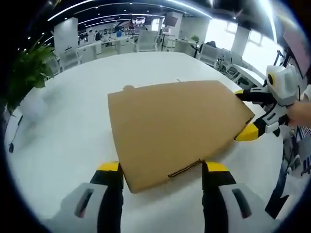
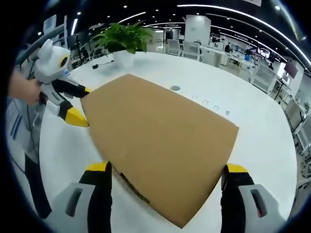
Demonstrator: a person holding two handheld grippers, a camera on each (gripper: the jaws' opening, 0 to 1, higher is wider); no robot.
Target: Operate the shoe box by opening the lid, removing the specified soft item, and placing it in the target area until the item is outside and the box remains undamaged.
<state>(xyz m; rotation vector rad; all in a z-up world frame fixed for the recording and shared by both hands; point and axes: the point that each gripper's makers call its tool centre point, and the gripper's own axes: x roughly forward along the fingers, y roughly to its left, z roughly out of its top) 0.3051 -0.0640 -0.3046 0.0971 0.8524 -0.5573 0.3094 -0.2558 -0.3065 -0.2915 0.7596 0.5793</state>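
In the left gripper view the left tongs (image 1: pixel 163 170) rise at the near edge, their yellow-tipped jaws spread wide and released, one at each side of the near corner of the shoe box (image 1: pixel 177 126); whether the tips touch the cardboard cannot be told; the box is brown cardboard, lid shut, lying flat on the white bench (image 1: pixel 73 126); a small tab slot shows in its near edge; at the box's right end the right tongs (image 1: pixel 250 114) come in from the right, jaws apart, one yellow tip above the corner and one below it, close against the cardboard, with a person's hand (image 1: pixel 299 112) behind them; to the far left stands a potted plant (image 1: pixel 26 73); beyond the bench lie office desks and chairs (image 1: pixel 146 41) under ceiling lights.

In the right gripper view the right tongs (image 2: pixel 167 172) stand near, jaws released and wide, flanking the box (image 2: pixel 160 141), which spreads across the middle of the bench (image 2: pixel 257 131); at the box's far left corner the left tongs (image 2: pixel 77 104) sit parted about the edge, held by a hand (image 2: pixel 22 90); farther off, the plant (image 2: pixel 124 39) rests on the bench.
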